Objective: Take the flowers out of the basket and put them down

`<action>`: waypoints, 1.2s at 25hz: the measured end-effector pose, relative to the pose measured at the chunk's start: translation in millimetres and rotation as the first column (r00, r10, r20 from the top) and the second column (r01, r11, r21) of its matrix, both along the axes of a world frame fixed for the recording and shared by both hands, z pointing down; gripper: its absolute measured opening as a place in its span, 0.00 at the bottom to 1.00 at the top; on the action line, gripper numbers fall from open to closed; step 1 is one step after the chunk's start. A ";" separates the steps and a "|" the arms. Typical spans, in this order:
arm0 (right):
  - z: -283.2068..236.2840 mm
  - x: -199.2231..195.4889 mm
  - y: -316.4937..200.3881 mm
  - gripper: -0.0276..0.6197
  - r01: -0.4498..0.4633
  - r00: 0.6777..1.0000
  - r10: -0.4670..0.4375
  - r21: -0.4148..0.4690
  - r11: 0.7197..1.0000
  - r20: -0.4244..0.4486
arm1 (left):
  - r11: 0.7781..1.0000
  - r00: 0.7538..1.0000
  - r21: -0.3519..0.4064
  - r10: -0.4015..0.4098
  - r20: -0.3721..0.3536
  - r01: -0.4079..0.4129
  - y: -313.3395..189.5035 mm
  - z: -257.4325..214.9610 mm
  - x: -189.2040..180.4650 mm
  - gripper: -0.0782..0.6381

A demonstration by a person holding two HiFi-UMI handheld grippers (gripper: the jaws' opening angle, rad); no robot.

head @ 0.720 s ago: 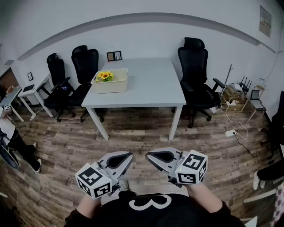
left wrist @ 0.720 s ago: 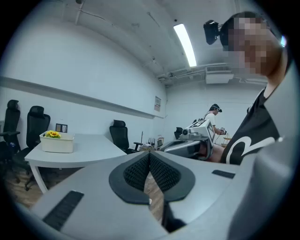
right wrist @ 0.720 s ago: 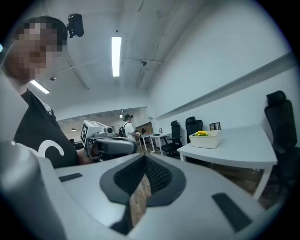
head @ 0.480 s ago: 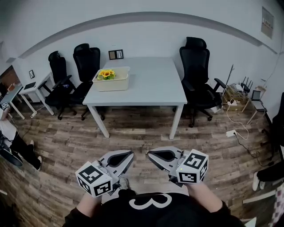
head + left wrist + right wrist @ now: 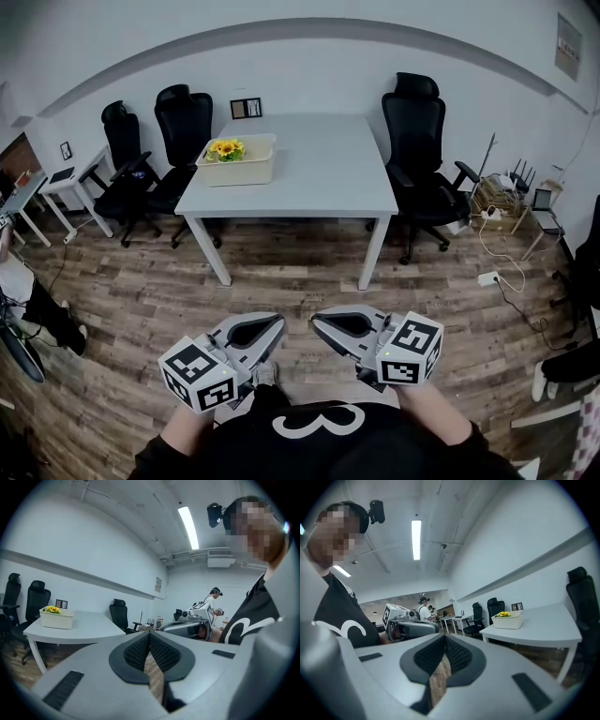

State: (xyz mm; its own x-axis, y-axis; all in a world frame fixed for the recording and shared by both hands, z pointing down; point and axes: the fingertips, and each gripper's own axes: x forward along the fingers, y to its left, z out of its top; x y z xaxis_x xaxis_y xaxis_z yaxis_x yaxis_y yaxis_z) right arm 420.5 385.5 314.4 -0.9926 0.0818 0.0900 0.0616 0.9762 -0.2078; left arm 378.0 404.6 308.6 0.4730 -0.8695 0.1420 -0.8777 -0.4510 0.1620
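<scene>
Yellow flowers [image 5: 226,148] stand in a cream basket [image 5: 237,169] on the far left corner of a white table [image 5: 309,178]. The flowers [image 5: 51,609] and basket [image 5: 57,619] show small in the left gripper view, the flowers [image 5: 503,614] and basket [image 5: 506,622] also in the right gripper view. My left gripper [image 5: 274,326] and right gripper [image 5: 317,328] hang close to my body above the wooden floor, far from the table. Both are shut with nothing between the pads, tips pointing at each other.
Black office chairs [image 5: 417,155] stand right of the table and two more chairs [image 5: 159,141] at its left. A small framed picture [image 5: 246,108] sits at the table's far edge. Cables and a power strip [image 5: 487,279] lie on the floor at right. A person [image 5: 213,599] stands in the background.
The view has shifted slightly; the table sits a bit higher and farther right in frame. Both grippers stay shut and low in front of me.
</scene>
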 end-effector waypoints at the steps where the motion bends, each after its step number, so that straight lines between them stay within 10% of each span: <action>1: 0.6 -2.8 -0.6 0.06 0.004 1.000 -0.004 0.002 1.000 -0.005 | 1.000 1.000 0.000 -0.003 -0.008 0.003 -1.4 0.6 -3.5 0.13; 12: 10.6 -80.2 -31.0 0.06 0.075 0.997 -0.075 0.010 0.997 0.016 | 0.999 0.993 0.006 -0.036 -0.110 0.037 -37.6 16.4 -89.5 0.13; 30: 10.9 -354.9 -181.1 0.06 0.081 0.997 -0.082 -0.074 0.994 -0.012 | 1.000 0.979 -0.020 0.013 -0.202 -0.017 -196.2 15.1 -359.3 0.13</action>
